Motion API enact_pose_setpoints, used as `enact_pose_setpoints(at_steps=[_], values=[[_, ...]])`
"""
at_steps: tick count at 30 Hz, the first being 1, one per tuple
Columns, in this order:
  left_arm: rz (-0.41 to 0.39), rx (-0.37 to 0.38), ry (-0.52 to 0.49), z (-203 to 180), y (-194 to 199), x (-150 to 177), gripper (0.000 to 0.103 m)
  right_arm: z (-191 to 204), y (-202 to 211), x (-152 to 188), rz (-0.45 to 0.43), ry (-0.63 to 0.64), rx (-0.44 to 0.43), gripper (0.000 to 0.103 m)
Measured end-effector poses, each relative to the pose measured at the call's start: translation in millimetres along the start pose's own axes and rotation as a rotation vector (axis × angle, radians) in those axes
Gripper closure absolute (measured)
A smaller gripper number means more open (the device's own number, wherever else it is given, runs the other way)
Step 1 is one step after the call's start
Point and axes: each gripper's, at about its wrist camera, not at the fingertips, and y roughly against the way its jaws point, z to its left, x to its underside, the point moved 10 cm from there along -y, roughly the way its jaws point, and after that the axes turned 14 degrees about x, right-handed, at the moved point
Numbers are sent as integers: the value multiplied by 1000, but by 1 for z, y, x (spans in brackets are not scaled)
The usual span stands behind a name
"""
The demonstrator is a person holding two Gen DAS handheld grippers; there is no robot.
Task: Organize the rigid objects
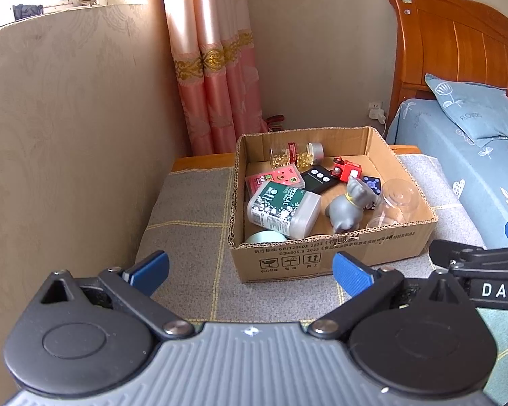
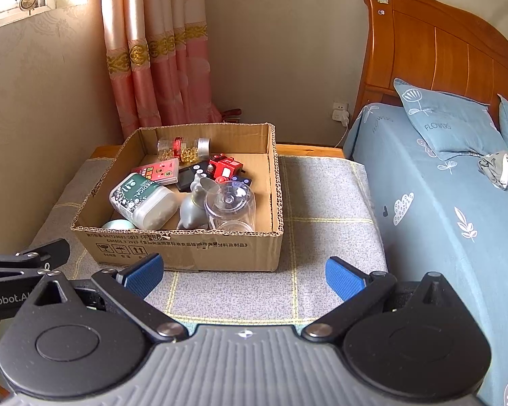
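Medical jar (image 2: 142, 201) lies sideways, cap probably camera-ward.

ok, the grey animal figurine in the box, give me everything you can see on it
The grey figurine looks like smooth moulded plastic or resin, with a gold band around its neck. It lies tilted among the clutter in the cardboard box, head toward the red toy vehicle. The clear glass sits against one side, the white medical container close on the other. Neither gripper touches it.

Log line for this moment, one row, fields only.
left gripper: open, empty | right gripper: open, empty | both short of cardboard box | box holds: clear glass, red toy, MEDICAL tub
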Motion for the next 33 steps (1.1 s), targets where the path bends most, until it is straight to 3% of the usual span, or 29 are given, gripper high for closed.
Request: enact_pose_setpoints(at_steps=[33], values=[[1, -1, -1, 1, 2, 3, 1, 0, 1, 3, -2, 3, -3, 0]])
